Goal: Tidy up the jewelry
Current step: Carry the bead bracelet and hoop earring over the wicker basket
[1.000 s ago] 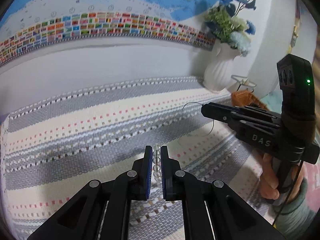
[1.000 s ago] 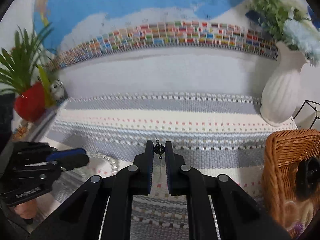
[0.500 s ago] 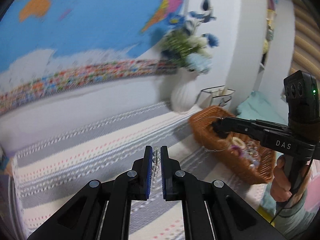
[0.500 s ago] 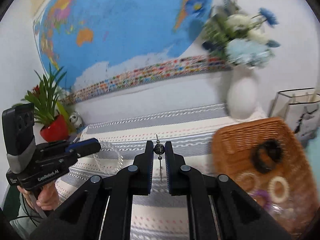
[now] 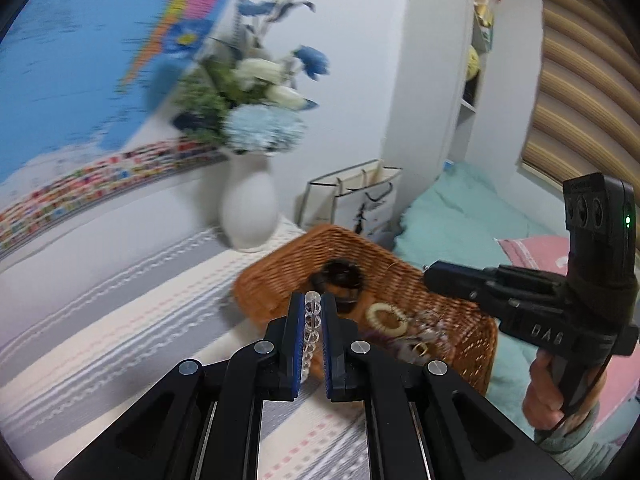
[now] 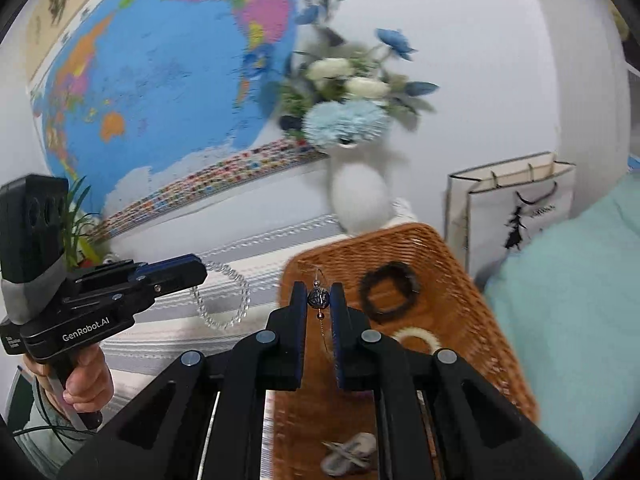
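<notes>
Gripping a clear-bead bracelet [image 5: 312,322], your left gripper [image 5: 312,312] is clamped on it beside the brown woven wicker basket [image 5: 404,276]. Your right gripper [image 6: 319,300] pinches a dark bead earring [image 6: 318,298] over that basket. A white ceramic vase [image 6: 360,196] and white paper bag [image 6: 516,204] stand just behind.

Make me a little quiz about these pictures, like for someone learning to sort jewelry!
1. What does the left gripper hold?
2. True or false: the wicker basket has nothing in it.
3. The right gripper pinches: A) a cream ring, B) a dark bead on a thin wire, C) a flower.

Key
1. A clear bead bracelet, whose loop hangs below the fingers.
2. False: a black hair tie and a cream bracelet lie inside.
3. B, the dark bead earring.
</notes>
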Demonstrator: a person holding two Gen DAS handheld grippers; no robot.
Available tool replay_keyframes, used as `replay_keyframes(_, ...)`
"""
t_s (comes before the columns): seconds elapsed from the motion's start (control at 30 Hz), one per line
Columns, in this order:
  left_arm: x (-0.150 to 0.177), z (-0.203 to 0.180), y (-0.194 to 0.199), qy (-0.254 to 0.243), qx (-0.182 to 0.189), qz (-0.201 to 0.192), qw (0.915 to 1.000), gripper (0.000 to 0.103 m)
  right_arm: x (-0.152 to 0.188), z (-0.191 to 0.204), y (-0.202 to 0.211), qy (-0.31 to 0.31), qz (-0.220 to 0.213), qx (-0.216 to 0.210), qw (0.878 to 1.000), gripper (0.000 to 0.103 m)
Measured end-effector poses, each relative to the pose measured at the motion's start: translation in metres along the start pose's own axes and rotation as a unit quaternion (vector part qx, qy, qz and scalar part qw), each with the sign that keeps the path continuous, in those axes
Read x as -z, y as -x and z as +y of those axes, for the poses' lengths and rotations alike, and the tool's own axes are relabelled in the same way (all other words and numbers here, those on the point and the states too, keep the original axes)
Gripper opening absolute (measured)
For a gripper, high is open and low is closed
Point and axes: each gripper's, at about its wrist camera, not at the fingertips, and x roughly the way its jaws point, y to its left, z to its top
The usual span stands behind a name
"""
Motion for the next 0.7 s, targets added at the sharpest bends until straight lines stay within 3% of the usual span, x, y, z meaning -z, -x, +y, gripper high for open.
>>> replay_keyframes(0.23,-0.008,-0.022,-0.039,-0.006,0.02,0.012,0.9997,0.007,0.012,-0.036,-0.018,-0.028,0.03,0.021,0.999,0.012)
replay_keyframes(0.5,0.0,-0.023,-0.078,0.002,0.016,0.044,0.9989,0.007,0.02,-0.045,-0.032,-0.016,0.049,0.022,0.998,0.012)
replay_keyframes(0.7,0.006,-0.024,-0.095,0.002,0.009,0.058,0.9983,0.008,0.025,-0.057,-0.038,-0.044,0.065,0.018,0.997,0.016)
